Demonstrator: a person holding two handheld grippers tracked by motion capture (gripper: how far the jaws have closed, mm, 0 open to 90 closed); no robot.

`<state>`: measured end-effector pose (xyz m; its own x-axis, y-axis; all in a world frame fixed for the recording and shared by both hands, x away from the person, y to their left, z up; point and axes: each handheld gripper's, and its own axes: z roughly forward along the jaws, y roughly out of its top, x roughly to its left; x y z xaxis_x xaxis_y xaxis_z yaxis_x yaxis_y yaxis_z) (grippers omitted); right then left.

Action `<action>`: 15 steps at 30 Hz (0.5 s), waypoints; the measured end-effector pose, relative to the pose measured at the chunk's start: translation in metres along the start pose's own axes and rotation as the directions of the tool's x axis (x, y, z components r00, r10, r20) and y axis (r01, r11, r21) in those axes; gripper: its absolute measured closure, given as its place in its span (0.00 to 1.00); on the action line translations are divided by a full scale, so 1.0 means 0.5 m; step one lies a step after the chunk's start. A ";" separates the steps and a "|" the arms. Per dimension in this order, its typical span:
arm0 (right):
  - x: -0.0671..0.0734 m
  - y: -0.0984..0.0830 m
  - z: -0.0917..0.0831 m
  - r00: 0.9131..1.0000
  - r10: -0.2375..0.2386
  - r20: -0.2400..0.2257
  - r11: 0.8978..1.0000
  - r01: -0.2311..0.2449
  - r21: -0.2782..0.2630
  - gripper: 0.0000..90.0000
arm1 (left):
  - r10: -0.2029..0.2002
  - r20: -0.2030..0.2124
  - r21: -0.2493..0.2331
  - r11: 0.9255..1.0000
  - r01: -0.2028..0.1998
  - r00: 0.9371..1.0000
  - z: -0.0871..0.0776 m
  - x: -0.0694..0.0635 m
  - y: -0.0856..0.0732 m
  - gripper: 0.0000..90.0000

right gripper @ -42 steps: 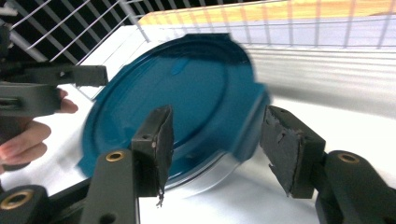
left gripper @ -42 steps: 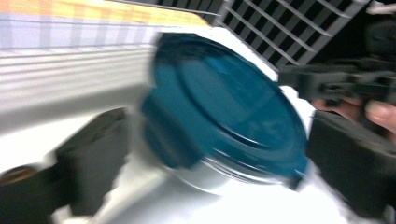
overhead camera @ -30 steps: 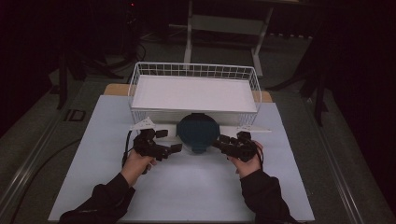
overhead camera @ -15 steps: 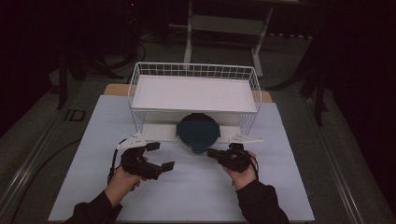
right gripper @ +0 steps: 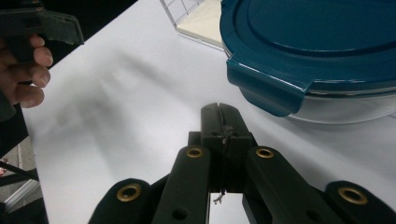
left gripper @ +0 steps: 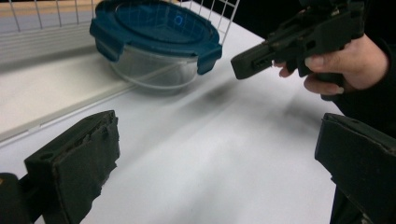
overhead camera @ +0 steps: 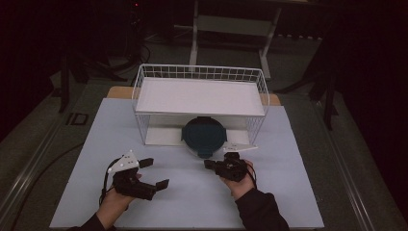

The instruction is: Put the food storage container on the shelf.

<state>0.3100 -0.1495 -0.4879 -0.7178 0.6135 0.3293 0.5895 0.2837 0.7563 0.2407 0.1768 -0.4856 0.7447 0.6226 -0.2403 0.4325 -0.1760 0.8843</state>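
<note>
The container [overhead camera: 204, 136] in front of you is round, with a clear glass bowl and a dark teal-blue lid. The lid has raised rings on its top and four clip flaps at the rim, and all the flaps I can see are folded down against the bowl. Through the glass the bowl looks empty. It stands on the white table [overhead camera: 192, 192], half under the white wire basket shelf [overhead camera: 199, 96], at the front edge of the lower white board, so its front part comes out toward you.

Your right gripper [overhead camera: 208, 164] is just beside the container, on the near side of it, and does not touch it. Its jaws are pressed together with nothing between them; in the right gripper view you see the two pads meeting in one line, and the nearest lid flap is close in front of them. Your left gripper [overhead camera: 155, 172] is well apart from the container, to the left and nearer to you. Its jaws stand wide apart and they are empty, above the bare table.

The table top is a flat, matt white sheet without marks. It lies on a wooden board, whose corners show behind the shelf. The room around is dark. Behind the table you can see a grey floor, some black cables and the legs of a light metal stand [overhead camera: 231, 24].
</note>
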 end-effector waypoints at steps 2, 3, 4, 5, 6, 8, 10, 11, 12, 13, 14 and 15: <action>-0.002 0.000 0.005 1.000 0.005 0.007 1.000 -0.005 0.005 1.00 | 0.002 -0.006 0.002 1.000 -0.002 1.000 -0.001 0.001 -0.003 0.00; -0.005 0.001 0.009 1.000 0.002 0.013 1.000 -0.003 0.012 1.00 | 0.004 -0.011 -0.004 1.000 -0.004 1.000 -0.002 0.001 -0.003 0.00; -0.008 0.001 0.012 1.000 0.005 0.019 1.000 -0.006 0.012 1.00 | 0.005 -0.012 -0.008 1.000 -0.005 1.000 -0.002 0.001 -0.003 0.00; -0.012 0.001 0.014 1.000 0.007 0.022 1.000 -0.008 0.011 1.00 | 0.005 -0.011 -0.009 1.000 -0.005 1.000 -0.001 0.001 -0.003 0.00; -0.015 0.002 0.017 1.000 0.010 0.027 1.000 -0.010 0.016 1.00 | 0.009 -0.013 -0.010 1.000 -0.010 1.000 0.000 0.001 -0.003 0.00; -0.023 0.003 0.024 0.999 0.017 0.036 1.000 -0.017 0.014 1.00 | 0.010 -0.012 -0.015 1.000 -0.010 1.000 0.001 0.000 -0.003 0.00; -0.029 0.005 0.030 0.999 0.016 0.051 1.000 -0.017 0.018 1.00 | 0.013 -0.007 -0.017 1.000 -0.013 1.000 0.004 0.000 -0.003 0.00; -0.032 0.007 0.034 0.999 0.026 0.040 0.999 -0.027 0.018 1.00 | 0.010 -0.004 -0.016 1.000 -0.010 1.000 0.005 -0.001 -0.003 0.00; -0.032 0.008 0.038 0.999 0.021 0.049 1.000 -0.022 0.021 1.00 | 0.010 -0.003 -0.014 1.000 -0.010 1.000 0.006 -0.001 -0.003 0.00; -0.032 0.008 0.038 0.999 0.021 0.049 1.000 -0.022 0.021 1.00 | 0.010 -0.003 -0.014 1.000 -0.010 1.000 0.006 -0.001 -0.003 0.00; -0.032 0.008 0.041 0.998 0.012 0.060 1.000 -0.014 0.026 1.00 | 0.011 0.000 -0.013 1.000 -0.011 1.000 0.007 -0.002 -0.004 0.00; -0.038 0.010 0.048 0.998 0.022 0.058 0.999 -0.023 0.027 1.00 | 0.010 0.002 -0.011 1.000 -0.010 1.000 0.007 -0.002 -0.005 0.00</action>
<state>0.3355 -0.1421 -0.5040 -0.6819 0.6615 0.3120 0.6158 0.2891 0.7330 0.2407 0.1737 -0.4890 0.7498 0.6196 -0.2323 0.4195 -0.1735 0.8910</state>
